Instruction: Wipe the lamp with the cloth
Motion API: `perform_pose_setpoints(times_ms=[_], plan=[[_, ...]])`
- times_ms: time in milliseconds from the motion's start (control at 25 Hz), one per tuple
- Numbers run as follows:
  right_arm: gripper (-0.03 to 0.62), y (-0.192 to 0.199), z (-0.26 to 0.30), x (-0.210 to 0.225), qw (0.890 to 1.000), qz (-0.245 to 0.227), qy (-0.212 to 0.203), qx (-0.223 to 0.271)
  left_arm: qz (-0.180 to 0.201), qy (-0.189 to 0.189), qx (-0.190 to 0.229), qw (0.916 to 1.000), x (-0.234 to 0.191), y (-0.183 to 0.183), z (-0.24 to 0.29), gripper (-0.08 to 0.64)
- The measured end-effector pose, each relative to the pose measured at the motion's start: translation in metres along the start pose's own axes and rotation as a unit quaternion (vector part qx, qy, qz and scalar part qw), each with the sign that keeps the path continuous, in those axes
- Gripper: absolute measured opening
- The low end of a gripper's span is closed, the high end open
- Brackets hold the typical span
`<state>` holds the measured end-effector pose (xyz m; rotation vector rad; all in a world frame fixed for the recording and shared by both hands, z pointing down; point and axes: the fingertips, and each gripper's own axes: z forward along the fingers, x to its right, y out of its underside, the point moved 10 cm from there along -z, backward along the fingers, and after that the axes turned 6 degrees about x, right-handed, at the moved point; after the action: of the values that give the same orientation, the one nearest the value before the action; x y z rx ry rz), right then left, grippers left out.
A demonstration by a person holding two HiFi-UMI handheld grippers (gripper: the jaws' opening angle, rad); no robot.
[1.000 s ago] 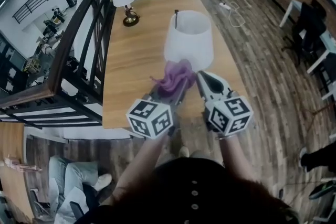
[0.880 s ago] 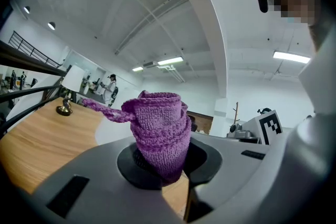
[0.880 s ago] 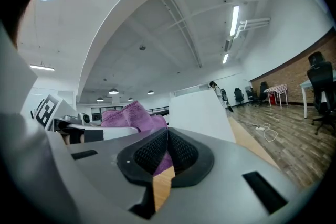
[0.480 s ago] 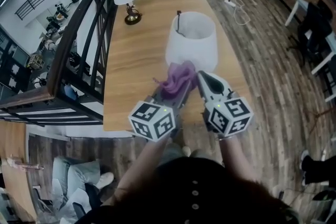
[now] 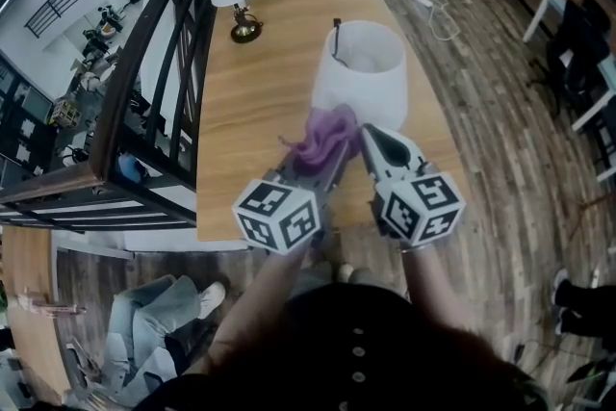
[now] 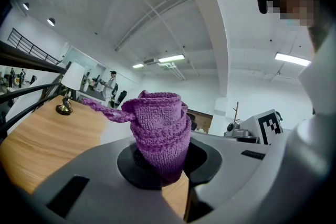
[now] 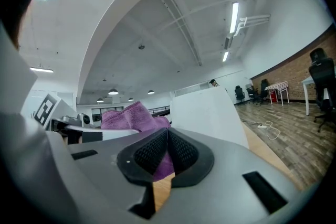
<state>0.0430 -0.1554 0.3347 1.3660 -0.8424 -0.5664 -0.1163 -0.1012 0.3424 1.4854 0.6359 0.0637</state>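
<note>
A white lamp shade (image 5: 362,74) stands on the wooden table (image 5: 260,101), its dark stem poking out at the top. My left gripper (image 5: 320,147) is shut on a purple cloth (image 5: 324,135), which bunches up just below the shade's near side. In the left gripper view the purple cloth (image 6: 160,134) rises from between the jaws. My right gripper (image 5: 373,141) is shut with nothing in it, right of the cloth and close to the shade. The right gripper view shows the lamp shade (image 7: 207,113) just ahead and the cloth (image 7: 134,118) to the left.
A small lamp with a brass base (image 5: 241,26) stands at the table's far left corner. A dark railing (image 5: 144,82) runs along the table's left side. A white cable (image 5: 435,14) lies on the wood floor to the right. Another person's legs (image 5: 154,322) show at lower left.
Both grippers hold their pose near the shade. The view has shifted slightly, so the lamp sits a little lower and more to the right. The person at lower left has moved.
</note>
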Motion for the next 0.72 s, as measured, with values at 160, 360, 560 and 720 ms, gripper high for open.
perform_pose_setpoints(times_ms=[160,360,560,720], plan=[[0.012,-0.006,0.01,-0.005,1.0,-0.004,0.002,0.004,0.004,-0.001,0.005,1.0,-0.008,-0.011,-0.001,0.061],[0.012,-0.013,0.021,-0.01,1.0,-0.012,-0.005,0.011,0.012,-0.002,0.018,0.9998,-0.019,-0.026,-0.002,0.061],[0.012,-0.022,0.037,-0.01,1.0,-0.019,-0.01,0.02,0.028,-0.002,0.032,0.9991,-0.032,-0.046,0.005,0.061],[0.012,-0.026,0.046,-0.009,0.999,-0.021,-0.02,0.028,0.038,-0.004,0.041,0.9984,-0.04,-0.057,0.01,0.061]])
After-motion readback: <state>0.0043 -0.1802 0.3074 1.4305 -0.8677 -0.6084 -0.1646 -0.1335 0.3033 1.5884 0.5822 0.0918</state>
